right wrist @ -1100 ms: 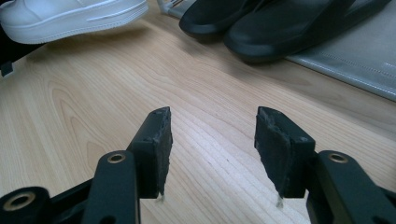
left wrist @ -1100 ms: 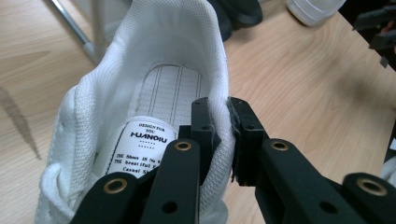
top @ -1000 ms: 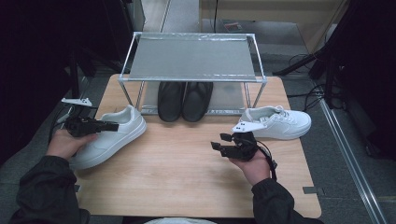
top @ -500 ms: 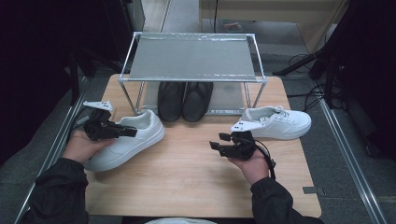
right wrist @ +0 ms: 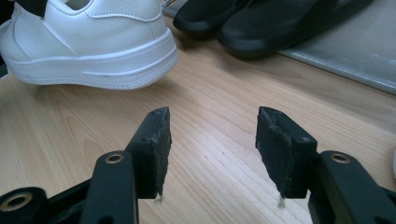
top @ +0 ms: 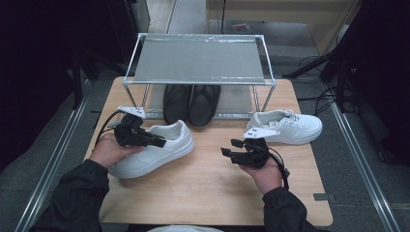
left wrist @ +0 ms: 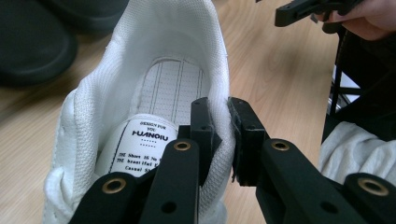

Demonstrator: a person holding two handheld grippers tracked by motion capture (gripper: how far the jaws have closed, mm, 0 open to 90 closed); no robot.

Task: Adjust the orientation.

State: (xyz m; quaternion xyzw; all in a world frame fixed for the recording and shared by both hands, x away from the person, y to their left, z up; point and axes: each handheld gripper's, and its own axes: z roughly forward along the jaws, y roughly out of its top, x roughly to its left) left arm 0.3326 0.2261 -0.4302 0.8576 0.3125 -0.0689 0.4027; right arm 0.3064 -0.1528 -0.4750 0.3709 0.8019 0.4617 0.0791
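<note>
Wooden table bears white mesh-lined sneaker

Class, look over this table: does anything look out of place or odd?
Yes. The white pair is split: one white shoe sits askew, pinched at its collar by the left gripper; the other sneaker lies far right. Right gripper's pads look frayed.

White sneaker, black slippers

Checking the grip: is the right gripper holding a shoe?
No, the right gripper has open jaws over bare table, nothing between them.
</note>
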